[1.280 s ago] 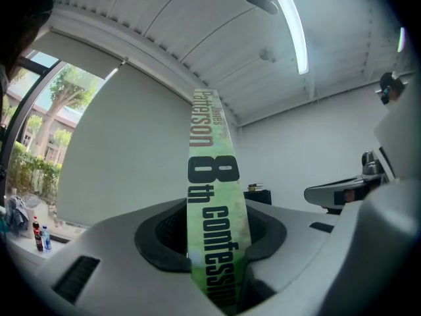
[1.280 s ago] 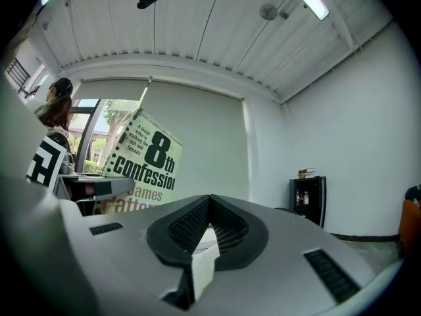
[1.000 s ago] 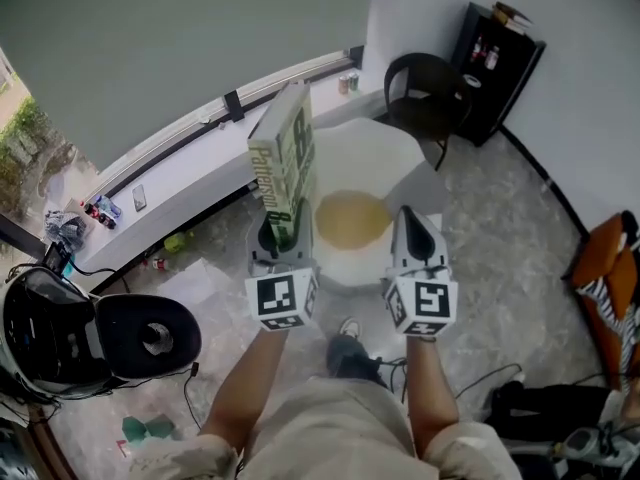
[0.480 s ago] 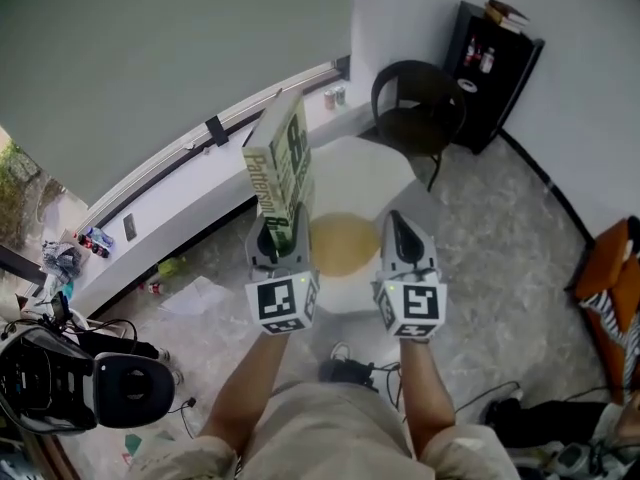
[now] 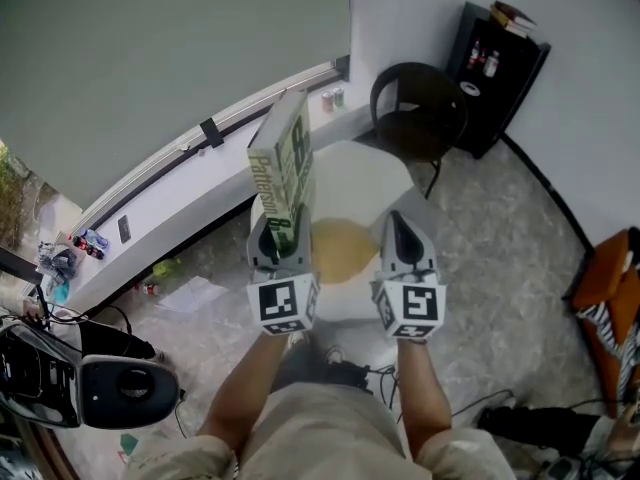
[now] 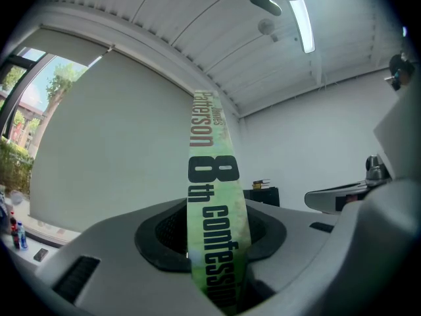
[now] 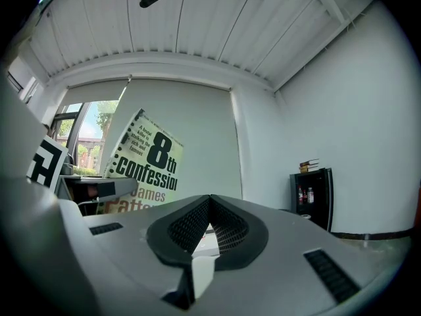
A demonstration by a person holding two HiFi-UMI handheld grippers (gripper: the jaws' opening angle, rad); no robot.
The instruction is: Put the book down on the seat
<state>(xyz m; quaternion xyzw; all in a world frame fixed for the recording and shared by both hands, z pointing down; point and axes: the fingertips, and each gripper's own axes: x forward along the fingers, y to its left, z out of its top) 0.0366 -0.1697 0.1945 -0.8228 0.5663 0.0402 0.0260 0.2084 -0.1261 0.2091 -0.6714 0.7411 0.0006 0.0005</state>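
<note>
A green paperback book [image 5: 283,173] stands upright in my left gripper [image 5: 280,232], which is shut on its lower edge. In the left gripper view the book's spine [image 6: 212,203] runs up between the jaws. Beneath and just beyond both grippers is a white round seat [image 5: 375,173] with a tan cushion [image 5: 340,246] in its middle. The book hangs above it, not touching. My right gripper [image 5: 397,224] is level with the left one, shut and empty. Its own view shows its jaws meeting [image 7: 209,226], with the book's cover [image 7: 143,170] off to the left.
A black chair [image 5: 420,108] stands behind the seat, and a black shelf [image 5: 500,58] with bottles and books is against the far wall. A low white window ledge [image 5: 190,188] runs along the left. A black device [image 5: 110,388], cables and an orange thing [image 5: 608,268] lie on the floor.
The head view has shifted: the seat and black chair sit slightly nearer and the floor device has slid toward the lower left. Both grippers and the held book keep their pose.
</note>
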